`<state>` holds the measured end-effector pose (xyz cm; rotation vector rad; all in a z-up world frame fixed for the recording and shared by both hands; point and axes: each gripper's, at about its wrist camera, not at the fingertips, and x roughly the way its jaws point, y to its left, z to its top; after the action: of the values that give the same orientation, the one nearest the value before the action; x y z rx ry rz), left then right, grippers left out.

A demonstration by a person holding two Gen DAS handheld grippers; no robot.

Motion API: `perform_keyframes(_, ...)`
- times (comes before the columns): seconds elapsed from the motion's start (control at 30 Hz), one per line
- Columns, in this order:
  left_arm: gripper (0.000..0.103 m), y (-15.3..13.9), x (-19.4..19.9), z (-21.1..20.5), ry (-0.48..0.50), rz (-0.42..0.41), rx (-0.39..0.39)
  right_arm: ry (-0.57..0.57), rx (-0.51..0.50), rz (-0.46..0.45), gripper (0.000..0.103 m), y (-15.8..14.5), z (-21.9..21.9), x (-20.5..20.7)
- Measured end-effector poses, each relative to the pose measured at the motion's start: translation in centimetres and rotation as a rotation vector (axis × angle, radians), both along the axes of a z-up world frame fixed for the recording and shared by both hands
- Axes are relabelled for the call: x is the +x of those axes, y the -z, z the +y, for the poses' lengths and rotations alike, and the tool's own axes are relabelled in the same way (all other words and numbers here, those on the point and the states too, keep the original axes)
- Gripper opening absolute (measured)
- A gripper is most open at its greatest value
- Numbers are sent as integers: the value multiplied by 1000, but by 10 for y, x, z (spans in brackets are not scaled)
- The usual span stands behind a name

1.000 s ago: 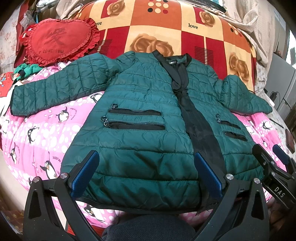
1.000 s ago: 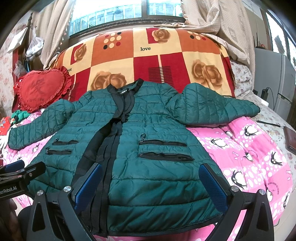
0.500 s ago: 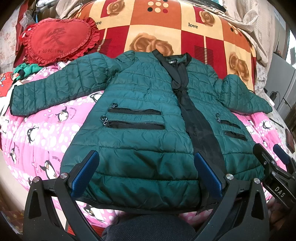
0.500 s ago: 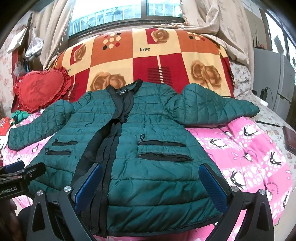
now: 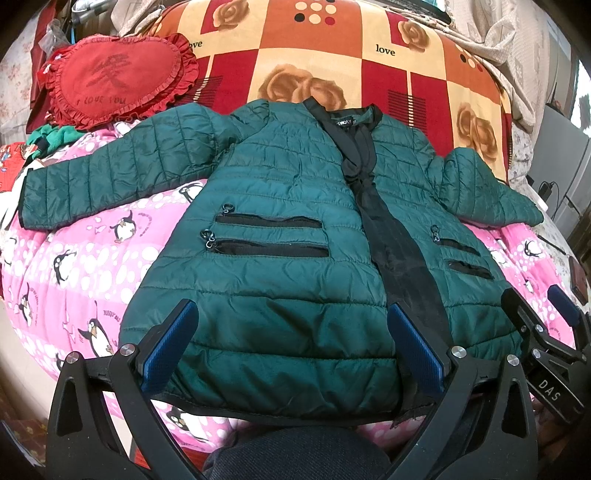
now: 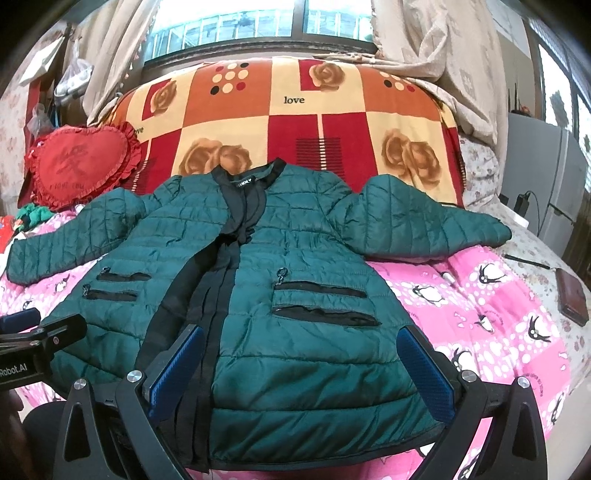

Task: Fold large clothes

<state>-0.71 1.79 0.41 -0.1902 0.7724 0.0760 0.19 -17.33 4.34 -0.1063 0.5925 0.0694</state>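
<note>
left gripper (image 5: 291,347): jaws wide apart, holding nothing, blue ribbed pads over the hem of the green jacket (image 5: 280,266). right gripper (image 6: 301,363): jaws likewise wide apart and empty, over the jacket's other front panel; in the left wrist view only part of its black frame shows at the right edge.

the jacket lies front-up and spread flat on a bed covered by a pink penguin-print quilt (image 6: 480,314), both sleeves stretched out sideways. shell: quilted, slightly glossy, wrinkled. a black placket (image 5: 395,258) runs from collar to hem; each panel has two black zip pockets with ring pulls.

behind the collar, a blanket (image 6: 295,122) in red, orange and cream squares with roses and the word "love". a red frilled heart cushion (image 5: 114,81) lies beside one sleeve. window (image 6: 236,26) and beige curtains at the back.

collar label lettering is too small to read. a flat brown object (image 6: 572,299) on the bed edge cannot be identified. a dark rounded shape between the left gripper's arms is cut off by the frame.
</note>
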Motion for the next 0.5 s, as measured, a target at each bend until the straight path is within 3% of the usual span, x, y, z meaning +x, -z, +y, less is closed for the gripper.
perform_keyframes(0.5, 103, 10, -3, -8, 11, 23, 2, 0, 5, 3, 103, 1, 1, 0)
